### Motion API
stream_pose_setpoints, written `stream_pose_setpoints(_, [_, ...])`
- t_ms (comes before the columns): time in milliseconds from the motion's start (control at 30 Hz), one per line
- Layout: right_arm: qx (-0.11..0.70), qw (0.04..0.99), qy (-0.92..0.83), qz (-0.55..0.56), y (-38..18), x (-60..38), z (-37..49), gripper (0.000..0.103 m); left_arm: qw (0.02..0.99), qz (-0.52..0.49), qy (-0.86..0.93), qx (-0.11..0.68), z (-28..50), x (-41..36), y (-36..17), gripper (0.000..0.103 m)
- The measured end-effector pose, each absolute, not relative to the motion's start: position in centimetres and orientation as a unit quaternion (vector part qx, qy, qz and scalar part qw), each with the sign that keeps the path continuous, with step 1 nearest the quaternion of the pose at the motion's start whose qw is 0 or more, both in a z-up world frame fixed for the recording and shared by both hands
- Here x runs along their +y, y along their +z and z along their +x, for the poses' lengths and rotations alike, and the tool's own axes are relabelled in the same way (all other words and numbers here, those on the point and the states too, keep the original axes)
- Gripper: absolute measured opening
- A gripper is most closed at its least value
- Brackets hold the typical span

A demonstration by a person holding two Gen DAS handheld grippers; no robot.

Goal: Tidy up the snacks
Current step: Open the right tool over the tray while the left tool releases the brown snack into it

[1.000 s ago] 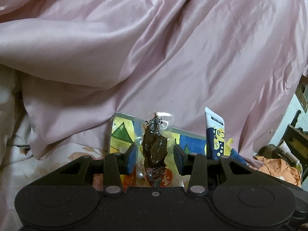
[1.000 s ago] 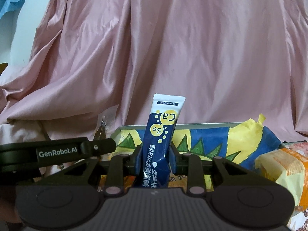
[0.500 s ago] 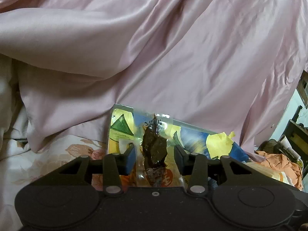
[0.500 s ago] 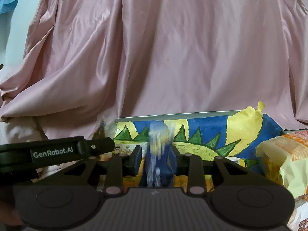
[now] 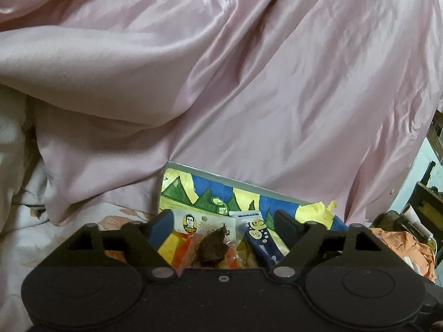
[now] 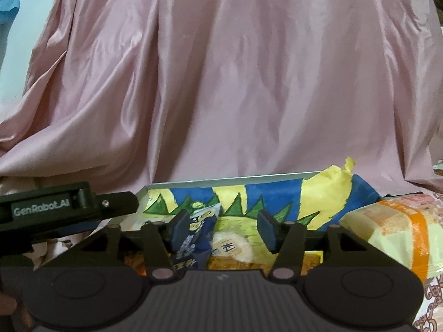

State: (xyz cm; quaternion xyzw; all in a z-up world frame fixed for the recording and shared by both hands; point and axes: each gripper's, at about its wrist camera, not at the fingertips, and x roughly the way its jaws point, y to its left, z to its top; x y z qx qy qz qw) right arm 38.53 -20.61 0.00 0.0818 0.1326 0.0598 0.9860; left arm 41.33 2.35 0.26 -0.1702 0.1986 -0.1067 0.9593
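Both packets dropped into box point(image 6: 277, 193); left gripper point(image 5: 224, 225), right gripper point(image 6: 223, 228) fingers spread; packet bottoms hidden.

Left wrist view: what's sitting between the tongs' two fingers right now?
Two packets, both released: a clear pouch of dark dried snack and, beside it on the right, a blue Ca sachet. The left tongs stand open around them.
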Motion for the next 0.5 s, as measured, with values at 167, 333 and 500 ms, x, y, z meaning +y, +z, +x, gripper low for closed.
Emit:
stream_pose_setpoints(167, [0.123,0.988,0.052,0.081,0.4,-20.8,37.9,0.075,0.962,-0.173,-0.092,0.189,40.5,2.3,0.9,0.101])
stream_pose_setpoints(333, [0.109,0.990,0.047,0.076,0.6,-20.6,36.9,0.088,0.965,-0.172,-0.083,0.181,39.8,2.3,1.7,0.102])
stream_pose_setpoints(500, [0.087,0.992,0.038,0.087,0.7,-20.7,35.5,0.103,0.967,-0.177,-0.069,0.171,38.9,2.6,2.7,0.102])
